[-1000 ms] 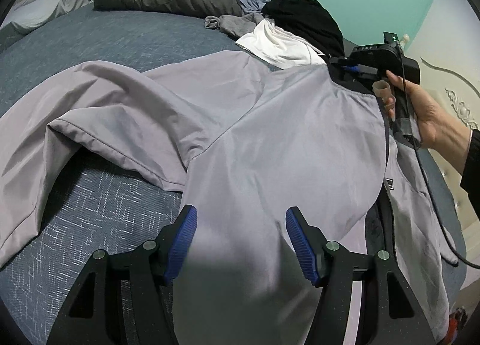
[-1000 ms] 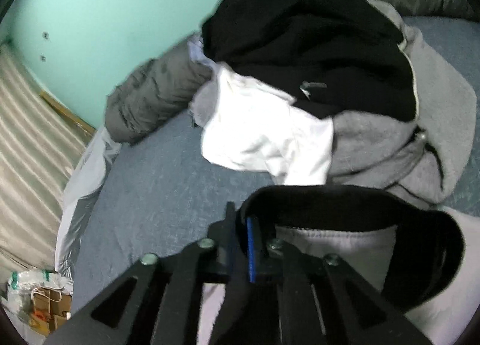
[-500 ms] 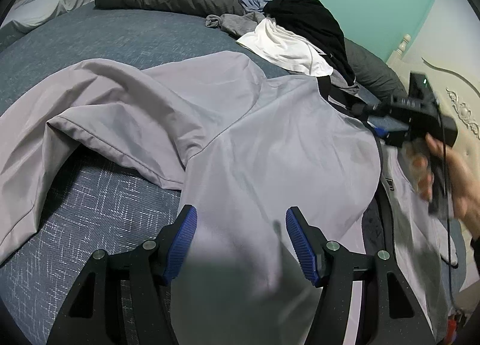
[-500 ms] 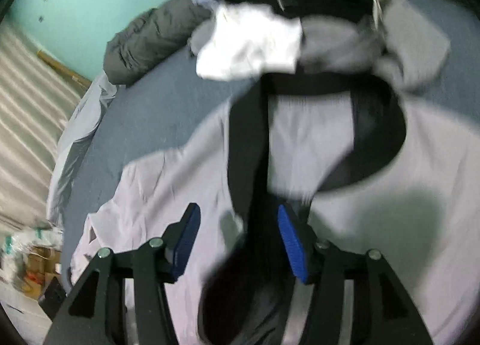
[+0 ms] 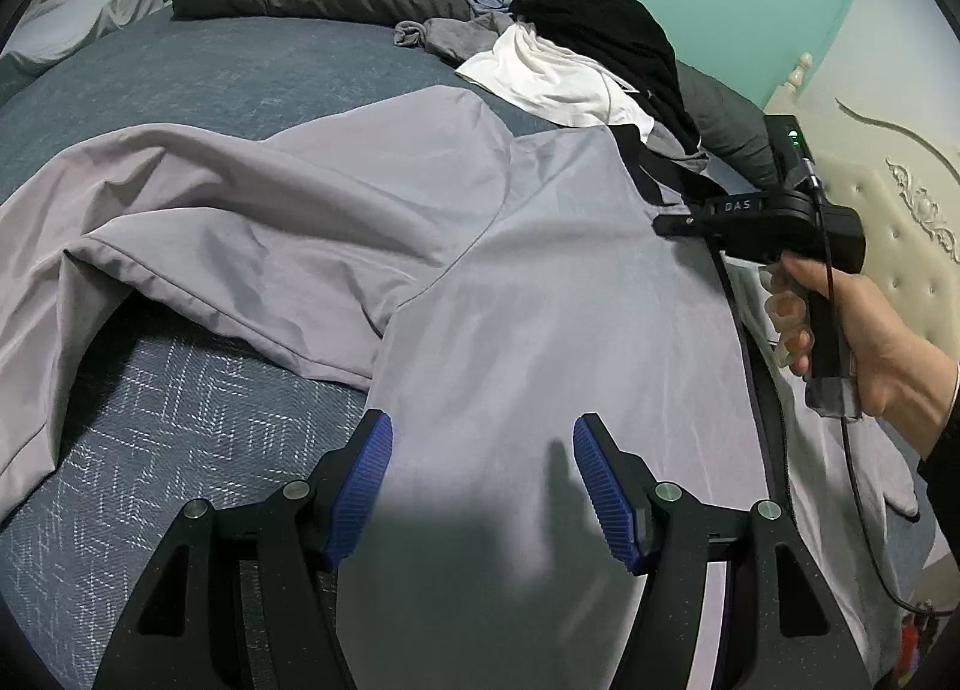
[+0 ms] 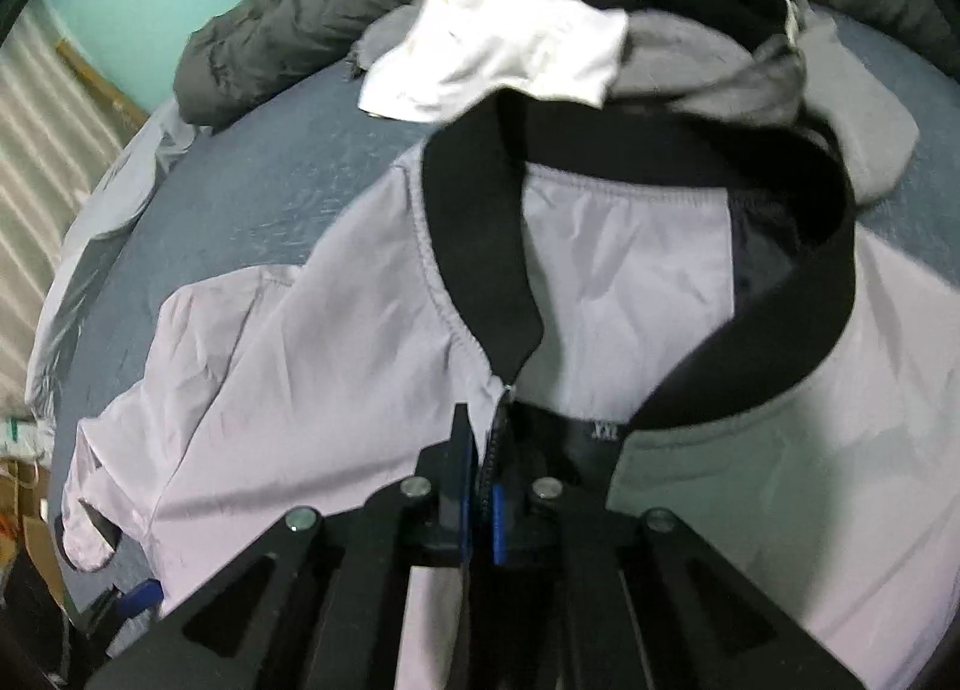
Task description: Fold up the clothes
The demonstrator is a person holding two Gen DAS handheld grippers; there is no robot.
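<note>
Clamped in my right gripper [image 6: 483,486] is the zipper edge of the grey jacket [image 6: 300,366], just below its collar; the jaws are closing, and the ribbed blue pads [image 6: 495,522] pinch the toothed zipper tape between them. That collar [image 6: 480,246] is a thick, matte black band curling in a wide loop, and a small size tag sits beneath it. My left gripper [image 5: 483,486] has its jaws spread wide over the lower part of the jacket, the blue grooved pads [image 5: 363,480] apart with nothing between them. The jacket lies across the bed [image 5: 180,84], its fabric thin, smooth and faintly shiny, with one sleeve [image 5: 150,222] thrown out in soft folds. Under it the bedcover is dark blue-grey with a woven, crosshatched texture. Near the far edge sits a heap of other clothes: a white garment [image 5: 540,84], a black garment [image 5: 600,30] and a fuzzy grey one. My right hand [image 5: 864,336] grips the black handle beside a cream, carved headboard [image 5: 900,198].
</note>
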